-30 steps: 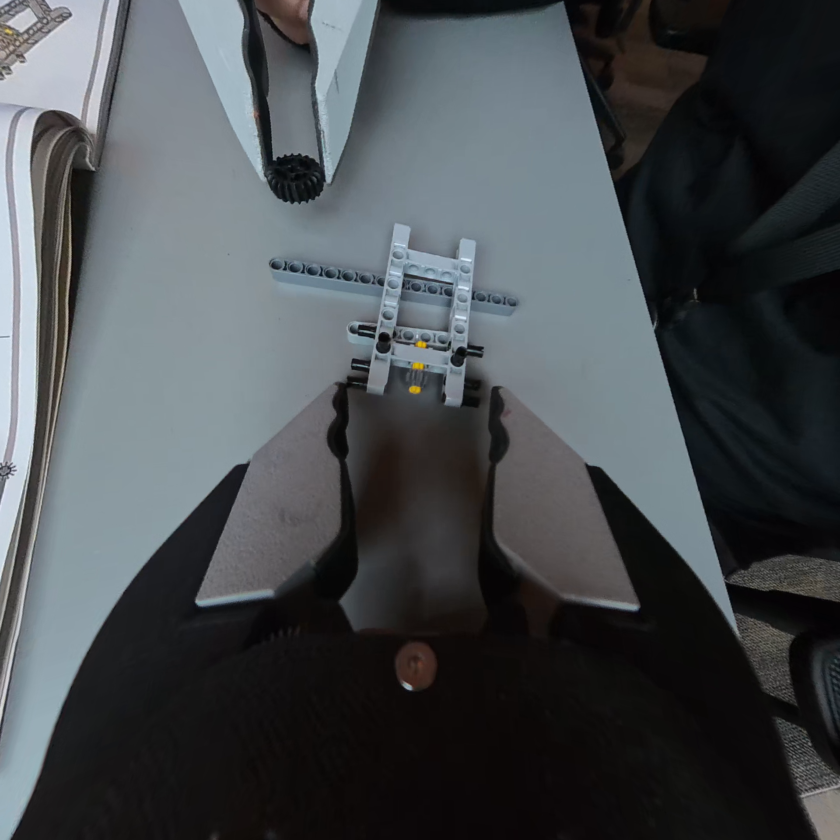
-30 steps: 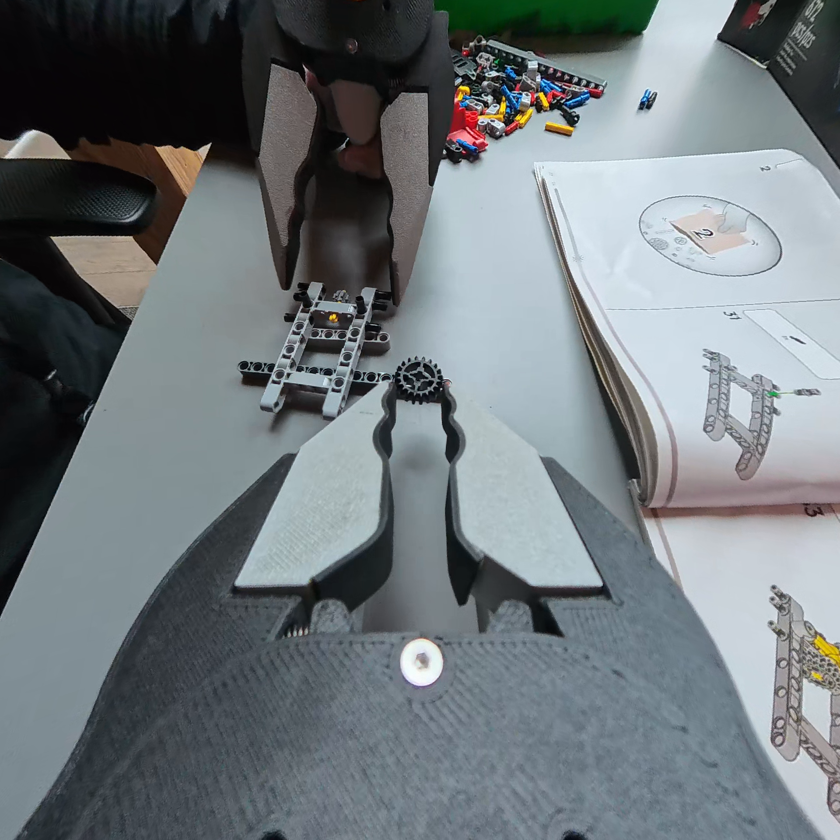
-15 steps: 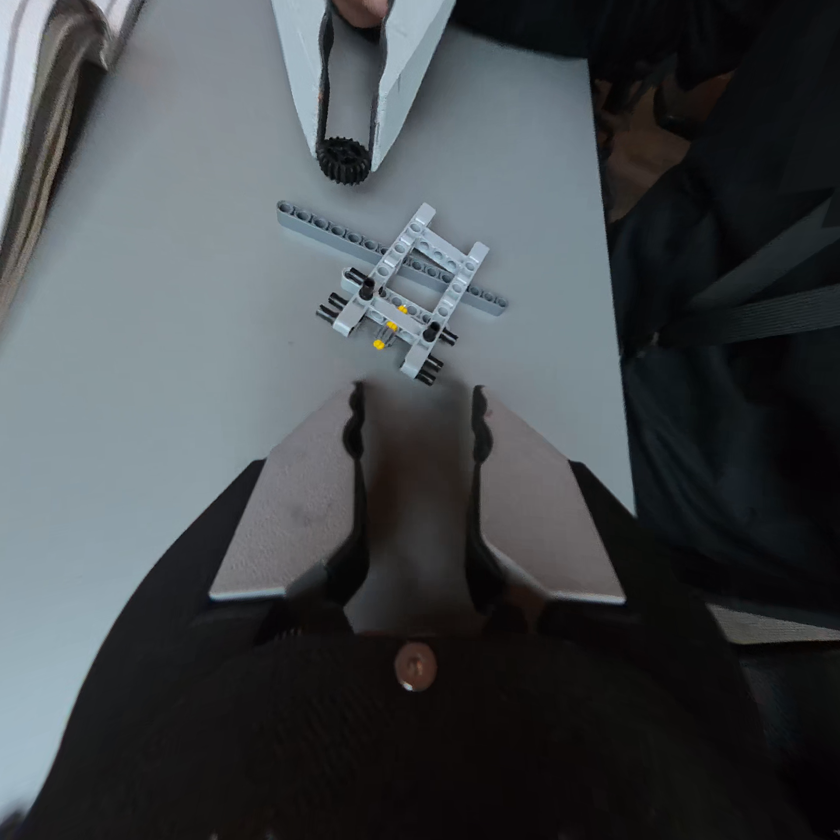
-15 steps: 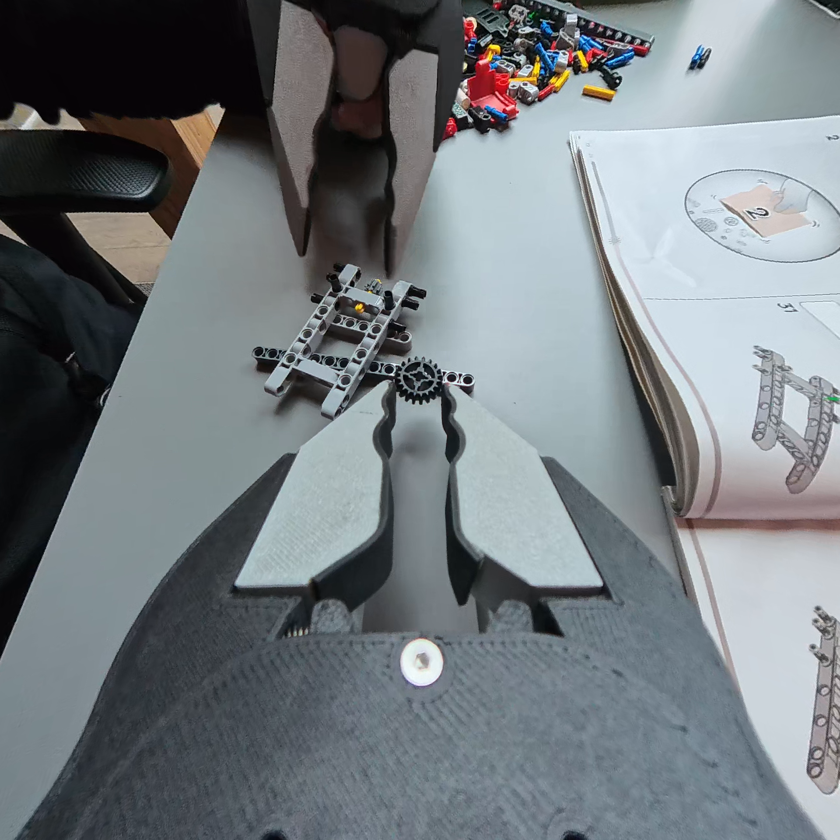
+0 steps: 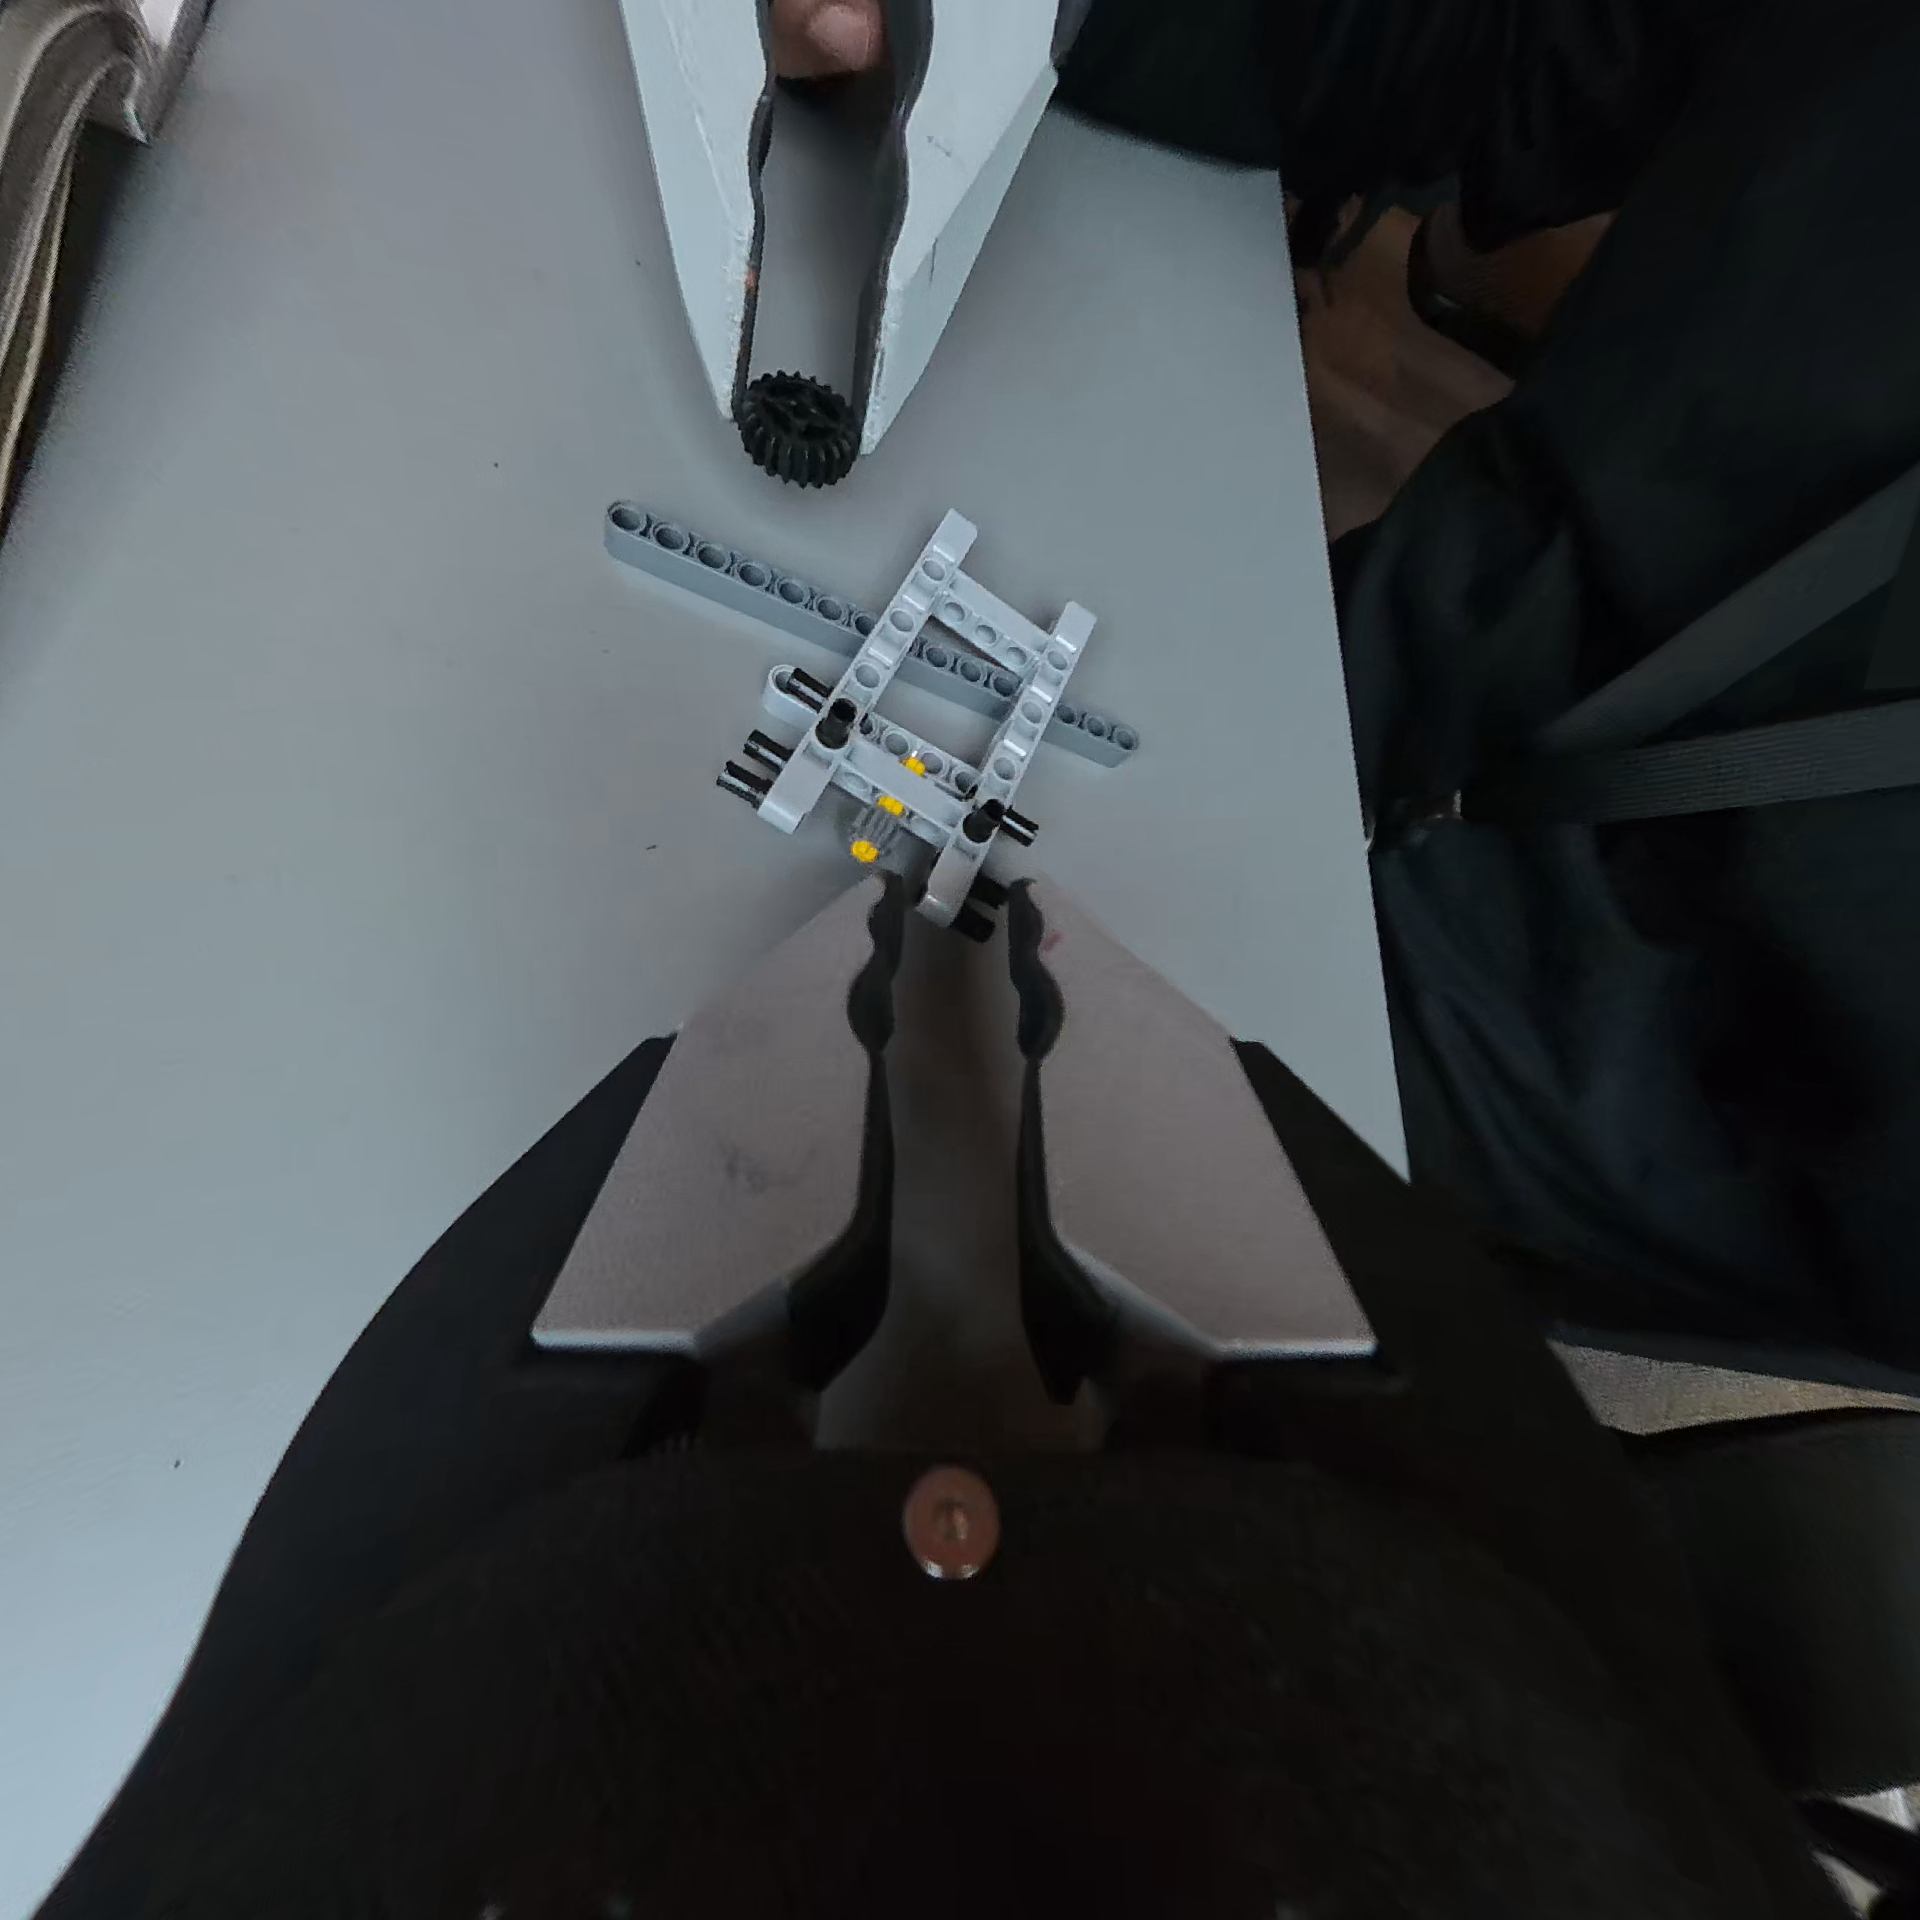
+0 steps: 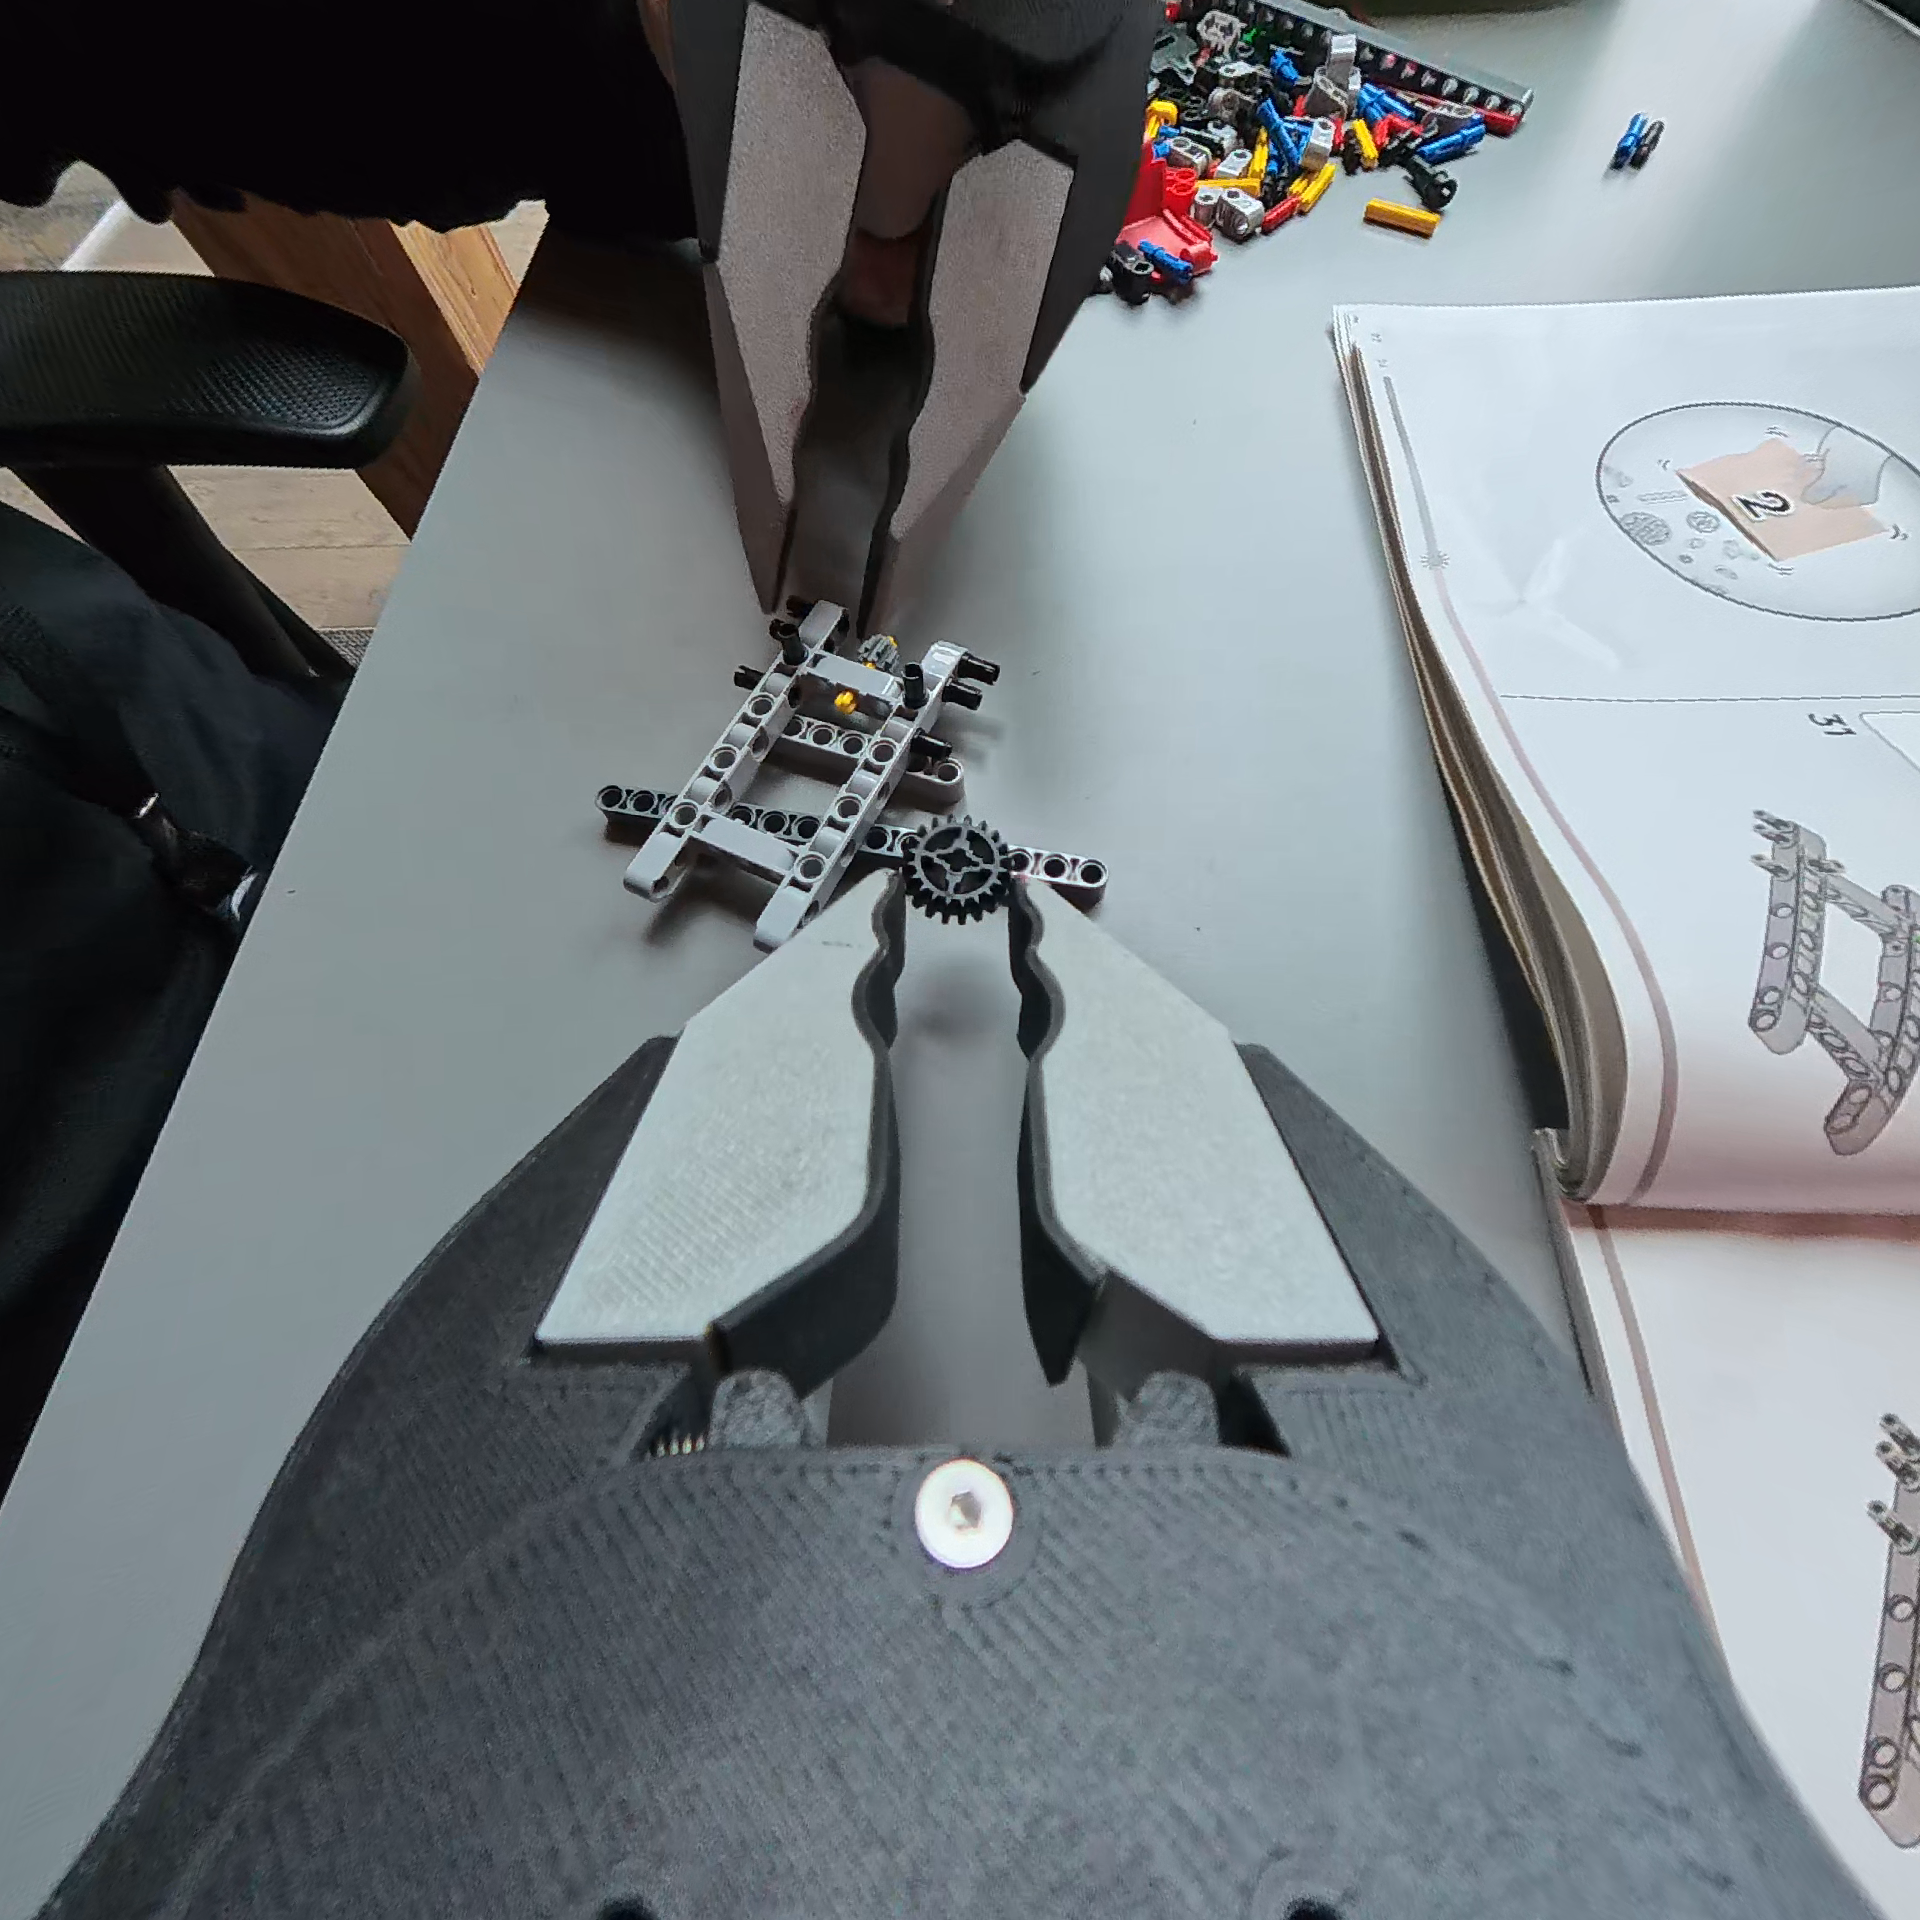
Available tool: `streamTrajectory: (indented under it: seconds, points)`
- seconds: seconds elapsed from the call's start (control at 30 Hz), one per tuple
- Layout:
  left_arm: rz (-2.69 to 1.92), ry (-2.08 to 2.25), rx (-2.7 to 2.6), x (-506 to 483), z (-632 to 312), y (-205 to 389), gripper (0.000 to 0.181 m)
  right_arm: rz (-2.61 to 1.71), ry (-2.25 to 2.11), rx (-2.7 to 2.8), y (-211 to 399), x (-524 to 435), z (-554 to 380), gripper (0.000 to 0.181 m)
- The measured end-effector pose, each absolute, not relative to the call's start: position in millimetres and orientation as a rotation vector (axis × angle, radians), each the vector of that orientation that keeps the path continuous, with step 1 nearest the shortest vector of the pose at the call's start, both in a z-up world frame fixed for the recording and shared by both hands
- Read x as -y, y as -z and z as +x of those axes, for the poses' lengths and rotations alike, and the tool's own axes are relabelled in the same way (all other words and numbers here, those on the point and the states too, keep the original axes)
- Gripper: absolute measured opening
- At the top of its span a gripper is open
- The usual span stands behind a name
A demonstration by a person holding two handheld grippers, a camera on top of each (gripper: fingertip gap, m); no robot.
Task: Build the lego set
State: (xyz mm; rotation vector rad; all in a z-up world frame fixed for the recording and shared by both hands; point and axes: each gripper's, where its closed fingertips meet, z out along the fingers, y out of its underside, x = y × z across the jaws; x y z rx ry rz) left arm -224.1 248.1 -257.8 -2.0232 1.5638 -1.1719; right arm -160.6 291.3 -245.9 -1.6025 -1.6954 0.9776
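Observation:
A light grey ladder-shaped frame (image 5: pixel 925 707) with black pins and yellow bits lies on the grey table, across a long grey beam (image 5: pixel 727 561). My left gripper (image 5: pixel 956 888) is closed down on the near end of the frame's right side beam. It also shows in the right wrist view (image 6: pixel 828 608) at the frame's (image 6: pixel 800 769) far end. My right gripper (image 6: pixel 954 894) is shut on a black gear (image 6: pixel 954 868) and holds it just over the long beam (image 6: pixel 1060 864). The gear (image 5: pixel 800 426) and right gripper (image 5: pixel 802 400) also show beyond the frame.
A pile of loose coloured pieces (image 6: pixel 1278 135) lies at the far side, with a small blue piece (image 6: pixel 1636 140) apart from it. An open instruction booklet (image 6: pixel 1662 727) lies to the right. A black chair armrest (image 6: pixel 187 374) stands off the table's left edge (image 6: pixel 416 644). Left tips to right tips: about 9 cm. The small blue piece (image 6: pixel 1636 140) is about 30 cm from my left fingertips.
My left gripper has narrowed from wide open and moved forward onto the frame's near end. The frame sits turned in the view. The right gripper still holds the gear near the long beam.

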Motion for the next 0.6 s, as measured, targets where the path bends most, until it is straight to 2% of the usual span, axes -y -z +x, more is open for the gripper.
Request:
streamTrajectory:
  seconds: [0.03, 0.37, 0.6]
  points:
    - [-2.025, 1.162, -1.577, -247.5, -224.3, 259.4, 0.013, -1.601, -0.981, 1.697, 245.7, -290.7, -160.9, 0.016]
    - [-1.973, 1.098, -1.520, -245.4, -223.5, 255.2, 0.007, -1.605, -0.986, 1.714, 247.2, -286.9, -161.9, 0.016]
    - [-2.122, 1.113, -1.283, -253.1, -228.5, 256.5, 0.007, -1.621, -0.979, 1.698, 247.0, -291.4, -160.1, 0.016]
